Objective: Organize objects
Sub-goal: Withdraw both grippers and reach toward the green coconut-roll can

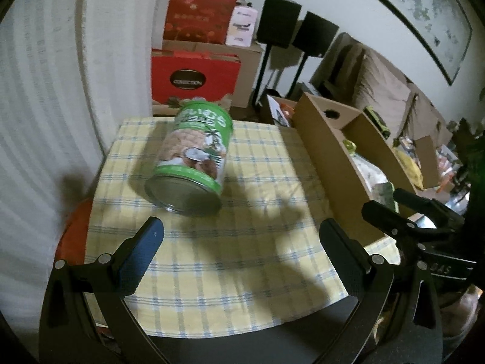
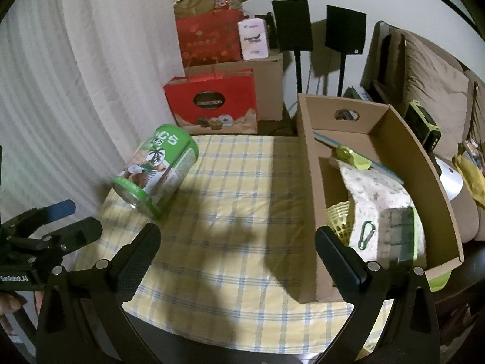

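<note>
A green can (image 1: pixel 194 157) with a coconut picture lies on its side on the yellow checked tablecloth (image 1: pixel 242 257), its metal bottom toward me. It also shows in the right wrist view (image 2: pixel 157 173), at the table's left edge. My left gripper (image 1: pixel 242 242) is open and empty, a short way in front of the can. My right gripper (image 2: pixel 239 248) is open and empty, over the cloth beside the cardboard box (image 2: pixel 312 182). The box holds a green carabiner (image 2: pixel 366 233), a patterned cloth (image 2: pixel 379 191) and a yellow-green shuttlecock (image 2: pixel 339 218).
The cardboard box (image 1: pixel 333 163) stands along the table's right side. Red gift boxes (image 2: pixel 212 103) and brown cartons are stacked behind the table. Two black speakers on stands (image 2: pixel 292 24) stand by the wall. A white curtain (image 2: pixel 60 91) hangs at the left. A sofa with cushions (image 2: pixel 430 85) is at the right.
</note>
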A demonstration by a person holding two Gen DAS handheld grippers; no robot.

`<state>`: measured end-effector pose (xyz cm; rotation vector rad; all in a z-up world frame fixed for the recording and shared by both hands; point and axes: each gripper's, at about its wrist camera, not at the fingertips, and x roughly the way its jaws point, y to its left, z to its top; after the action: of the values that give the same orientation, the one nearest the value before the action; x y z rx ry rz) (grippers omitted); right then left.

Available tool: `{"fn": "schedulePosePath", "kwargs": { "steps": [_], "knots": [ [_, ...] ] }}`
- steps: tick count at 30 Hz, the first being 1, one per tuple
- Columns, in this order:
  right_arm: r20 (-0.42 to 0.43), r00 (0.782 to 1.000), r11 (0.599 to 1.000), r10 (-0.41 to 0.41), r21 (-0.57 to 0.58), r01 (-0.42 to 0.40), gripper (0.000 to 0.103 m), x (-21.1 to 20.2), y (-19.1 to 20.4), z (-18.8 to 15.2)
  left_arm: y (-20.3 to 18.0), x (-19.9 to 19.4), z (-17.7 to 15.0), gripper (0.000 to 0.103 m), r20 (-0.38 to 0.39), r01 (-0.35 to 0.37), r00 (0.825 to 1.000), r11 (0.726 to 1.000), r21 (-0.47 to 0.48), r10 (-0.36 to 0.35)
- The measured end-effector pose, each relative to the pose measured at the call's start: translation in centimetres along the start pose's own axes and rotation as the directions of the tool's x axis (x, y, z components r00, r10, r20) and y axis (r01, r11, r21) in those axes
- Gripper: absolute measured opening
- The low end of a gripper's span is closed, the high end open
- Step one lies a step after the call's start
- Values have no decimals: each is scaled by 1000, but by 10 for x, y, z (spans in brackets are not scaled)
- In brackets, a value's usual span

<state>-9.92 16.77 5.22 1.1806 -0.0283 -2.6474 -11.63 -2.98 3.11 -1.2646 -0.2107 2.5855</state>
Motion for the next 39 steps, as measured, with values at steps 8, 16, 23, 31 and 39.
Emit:
{"fn": "schedulePosePath", "kwargs": {
  "steps": [8, 16, 23, 31, 39],
  "knots": [
    [-22, 1000, 1000, -10, -14, 10, 102, 15, 10, 7, 21, 9, 3, 103, -7, -44, 999, 999, -29, 44],
    [-35, 999, 1000, -19, -24, 18, 102, 28, 15, 13, 33, 20, 10, 103, -15, -69, 998, 997, -26, 69],
    [-38, 999, 999, -20, -34, 18, 102, 40, 22, 23, 44, 28, 20, 103, -19, -88, 996, 996, -33, 87],
    [-55, 998, 999, -12, -43, 10, 102, 61, 31, 33, 55, 44, 33, 103, -31, -109, 994, 993, -34, 108],
    [-87, 992, 996, 92, 29, -90, 102, 88, 27, 46, 76, 65, 50, 103, -53, -53, 997, 995, -84, 48]
  ]
}}
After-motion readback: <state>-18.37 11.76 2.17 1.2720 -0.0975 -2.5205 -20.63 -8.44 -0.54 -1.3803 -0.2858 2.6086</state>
